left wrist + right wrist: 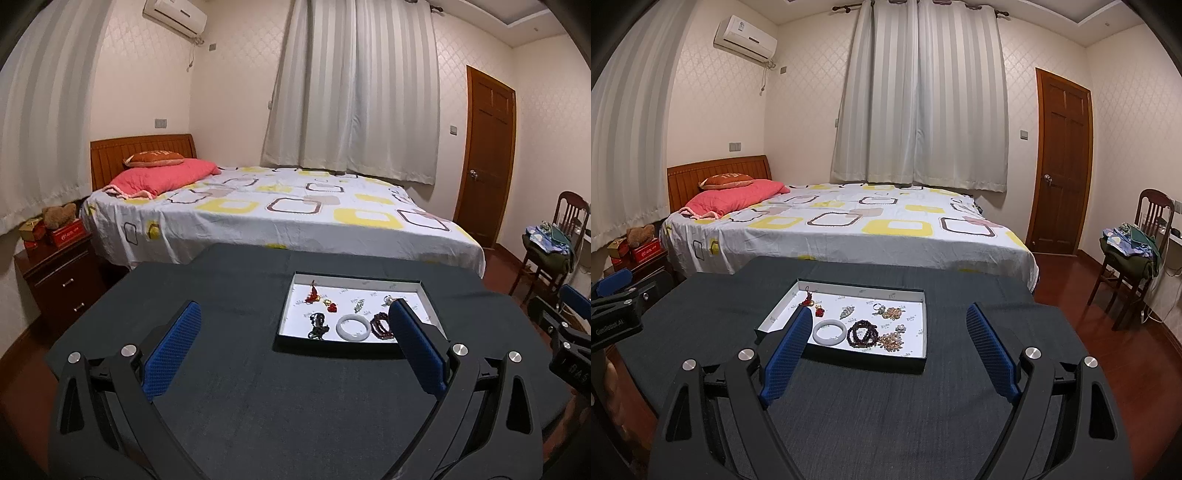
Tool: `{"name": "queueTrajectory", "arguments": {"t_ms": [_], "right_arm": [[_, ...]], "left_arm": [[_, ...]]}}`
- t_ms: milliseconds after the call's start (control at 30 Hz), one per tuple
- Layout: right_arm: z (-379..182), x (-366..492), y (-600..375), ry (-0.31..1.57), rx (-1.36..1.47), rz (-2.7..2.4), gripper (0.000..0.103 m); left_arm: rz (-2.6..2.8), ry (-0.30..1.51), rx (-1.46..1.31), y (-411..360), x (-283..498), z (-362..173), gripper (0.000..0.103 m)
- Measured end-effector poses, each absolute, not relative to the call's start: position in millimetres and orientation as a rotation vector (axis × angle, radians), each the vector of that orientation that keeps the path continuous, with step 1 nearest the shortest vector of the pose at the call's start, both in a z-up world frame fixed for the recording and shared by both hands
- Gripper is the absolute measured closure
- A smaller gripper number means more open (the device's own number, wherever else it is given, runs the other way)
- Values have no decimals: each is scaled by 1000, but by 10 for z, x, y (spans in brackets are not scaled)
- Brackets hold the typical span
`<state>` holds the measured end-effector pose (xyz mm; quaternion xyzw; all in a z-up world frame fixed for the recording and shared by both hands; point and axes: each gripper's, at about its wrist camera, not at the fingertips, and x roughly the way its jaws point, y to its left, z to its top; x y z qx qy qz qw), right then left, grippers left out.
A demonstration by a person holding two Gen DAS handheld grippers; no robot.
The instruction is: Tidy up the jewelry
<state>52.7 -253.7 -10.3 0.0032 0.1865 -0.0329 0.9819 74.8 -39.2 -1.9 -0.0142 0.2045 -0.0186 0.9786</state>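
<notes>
Left gripper (pixel 295 317) held spread wide and empty above the dark tablecloth (pixel 258 406). Ahead, shallow white-lined tray (pixel 764 324) corralling white bangle (pixel 829 332), dark red bead bracelet (pixel 863 333), pale bead cluster (pixel 891 340). Right gripper (pixel 886 321) likewise agape, holding nothing, seemingly poised for picking.

"GenRobot.AI" is printed on the left hand-held gripper (pixel 613 295)

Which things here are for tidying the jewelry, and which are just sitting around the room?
For the job: tray, white bangle, dark bead bracelet, red charm, both open grippers.

Just lying about: teddy bear, pink pillow, clothes on the chair.
</notes>
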Motion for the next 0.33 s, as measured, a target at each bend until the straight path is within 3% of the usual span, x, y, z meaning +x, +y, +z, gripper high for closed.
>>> {"name": "queueTrajectory", "arguments": {"t_ms": [333], "right_arm": [[-231, 604, -2569, 413, 25, -72, 21]], "left_arm": [[-17, 494, -45, -292, 994, -229, 4]]}}
